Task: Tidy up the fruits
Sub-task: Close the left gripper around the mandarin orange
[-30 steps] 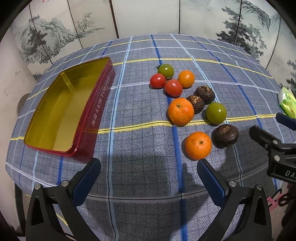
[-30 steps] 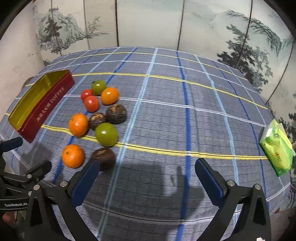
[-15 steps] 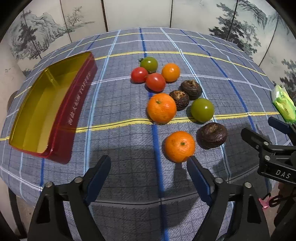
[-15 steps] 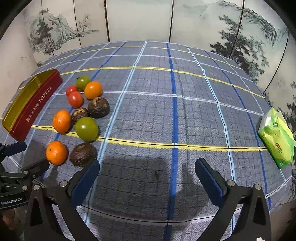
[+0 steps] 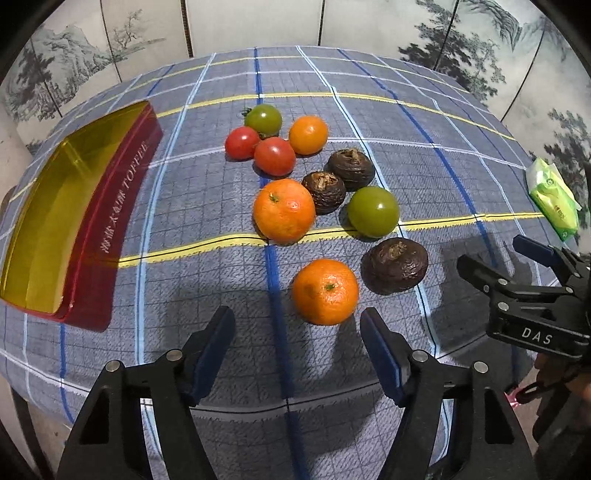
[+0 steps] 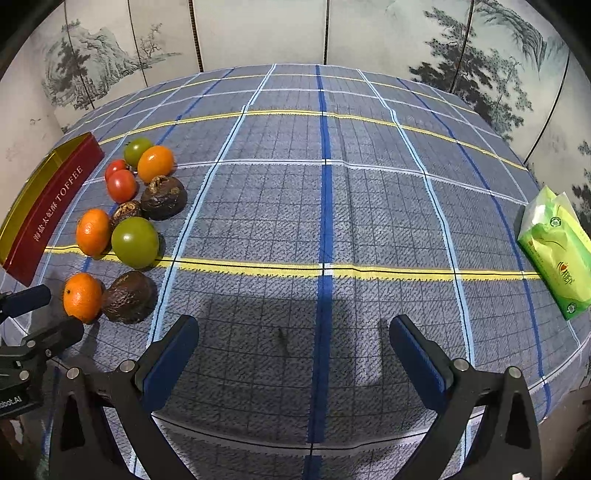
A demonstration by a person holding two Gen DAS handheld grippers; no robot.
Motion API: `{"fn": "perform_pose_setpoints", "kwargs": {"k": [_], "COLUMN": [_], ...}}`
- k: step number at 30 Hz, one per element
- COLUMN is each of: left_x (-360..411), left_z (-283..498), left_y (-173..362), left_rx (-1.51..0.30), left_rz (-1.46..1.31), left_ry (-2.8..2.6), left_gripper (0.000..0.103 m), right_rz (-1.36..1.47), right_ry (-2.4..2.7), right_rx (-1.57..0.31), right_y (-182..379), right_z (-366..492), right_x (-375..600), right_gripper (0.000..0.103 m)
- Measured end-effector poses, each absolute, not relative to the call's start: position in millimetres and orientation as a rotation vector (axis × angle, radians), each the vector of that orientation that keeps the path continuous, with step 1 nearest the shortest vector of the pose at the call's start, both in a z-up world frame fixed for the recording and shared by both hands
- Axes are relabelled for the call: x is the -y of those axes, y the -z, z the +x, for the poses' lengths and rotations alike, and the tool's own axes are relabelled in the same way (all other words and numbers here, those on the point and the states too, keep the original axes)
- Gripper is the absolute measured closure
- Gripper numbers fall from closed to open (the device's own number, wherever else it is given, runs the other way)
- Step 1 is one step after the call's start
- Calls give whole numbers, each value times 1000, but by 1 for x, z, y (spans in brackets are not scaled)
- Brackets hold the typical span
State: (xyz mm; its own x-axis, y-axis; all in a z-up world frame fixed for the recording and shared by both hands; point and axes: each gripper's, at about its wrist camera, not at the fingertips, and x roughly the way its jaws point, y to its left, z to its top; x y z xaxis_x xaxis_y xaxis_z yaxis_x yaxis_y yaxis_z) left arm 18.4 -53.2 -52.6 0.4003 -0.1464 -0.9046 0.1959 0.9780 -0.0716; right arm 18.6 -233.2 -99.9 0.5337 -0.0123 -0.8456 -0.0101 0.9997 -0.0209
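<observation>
Where the round table (image 5: 177, 206) wears its grey-blue plaid cloth, crossed by yellow, white and blue lines, nine fruits lie in a loose cluster left of its middle. Nearest the left gripper (image 5: 297, 326) sits a mandarin (image 5: 325, 291), bright orange, dimpled, with a small green stem scar on top. Touching or just beside it on the right is a wrinkled, dark brown fruit (image 5: 397, 264) with a dry tuft. Behind these lie a larger mandarin (image 5: 283, 210), a smooth green tomato (image 5: 373, 211), and two more dark brown fruits (image 5: 324, 192) (image 5: 351, 164) close together. Farthest back are two glossy red tomatoes (image 5: 275, 156) (image 5: 242, 142), a greenish tomato with a stem (image 5: 263, 119) and an orange tomato (image 5: 308, 134), bunched tightly.

The left gripper's jaws are closing, yet stand apart; the near mandarin lies just ahead of the blue pads (image 5: 218, 343), not between them, and nothing is gripped. The right gripper (image 6: 293, 332) has its jaws wide apart over bare cloth, holding nothing, well to the right of the fruit.

At the table's left edge lies a long open tin (image 5: 48, 206), gold inside, dark red outside, lettered TOFFEE, with no fruit in it. A green tissue pack (image 6: 557, 251) lies at the far right edge. A painted folding screen (image 6: 258, 33) stands behind.
</observation>
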Motion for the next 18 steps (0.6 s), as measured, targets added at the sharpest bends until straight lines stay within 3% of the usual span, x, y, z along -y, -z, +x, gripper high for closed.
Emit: {"fn": "perform_pose_setpoints", "kwargs": {"k": [3,11,18], "left_x": [54,60,62], "left_z": [25,31,32], "left_y": [56,59,60], "left_rx": [-1136,-1150,-1144], "left_rz": [40,20,18], "left_ry": [211,268,282], "left_gripper": [33,53,58], "right_rz": [-20,-24,-30], "right_ry": [-1,-7,-12], "right_rx": [-1009,-1020,-1025], "right_y": [101,106,107], "right_z": [18,19,18], "right_x": [235,232,230], "right_gripper": [1,1,1]}}
